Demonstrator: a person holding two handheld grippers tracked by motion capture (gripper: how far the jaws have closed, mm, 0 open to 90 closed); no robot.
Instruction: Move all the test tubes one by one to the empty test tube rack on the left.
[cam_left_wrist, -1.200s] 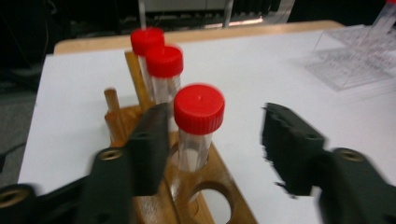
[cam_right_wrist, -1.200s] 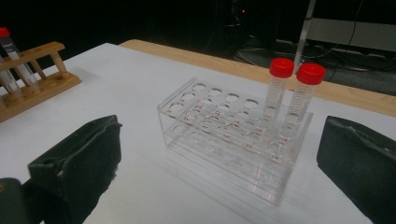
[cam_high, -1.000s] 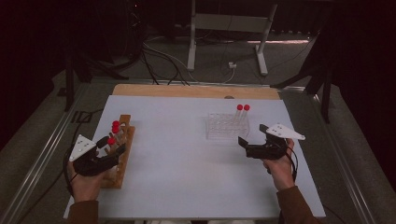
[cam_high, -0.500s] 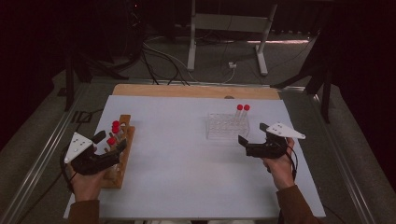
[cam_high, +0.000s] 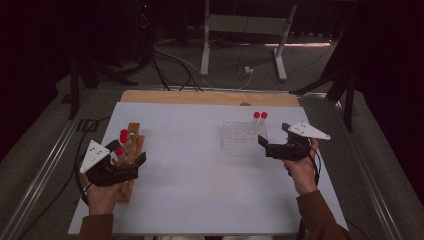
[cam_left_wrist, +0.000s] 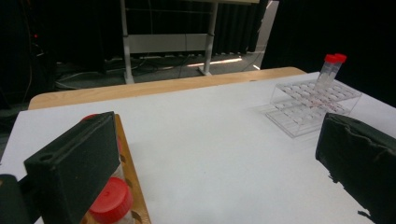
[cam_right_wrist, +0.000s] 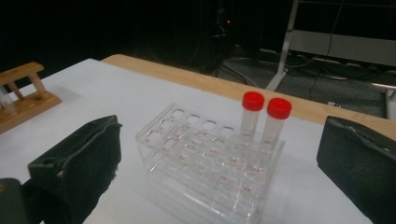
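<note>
A wooden rack (cam_high: 131, 159) at the table's left holds red-capped tubes (cam_high: 122, 136). My left gripper (cam_high: 139, 161) hovers over its near end. Its jaws have just been opening and now stand wide apart, with nothing between them. In the left gripper view (cam_left_wrist: 215, 163), one red cap (cam_left_wrist: 110, 201) sits just under the left jaw, beside the wooden rack (cam_left_wrist: 133, 186). A clear plastic rack (cam_high: 241, 136) holds two red-capped tubes (cam_high: 259, 116) at its far right corner. My right gripper (cam_high: 262, 143) is open just right of it. In the right gripper view (cam_right_wrist: 210, 172), the clear rack (cam_right_wrist: 187, 154) and the two tubes (cam_right_wrist: 265, 116) stand ahead of the jaws.
The white tabletop (cam_high: 200, 170) lies bare between the two racks. A wooden strip (cam_high: 210, 97) runs along the far edge. Beyond it are a stand's metal legs (cam_high: 240, 25) and cables (cam_high: 170, 60) on the floor.
The left gripper has lifted slightly over the wooden rack and its jaws have spread wider. The right hand and gripper have stayed where they were.
</note>
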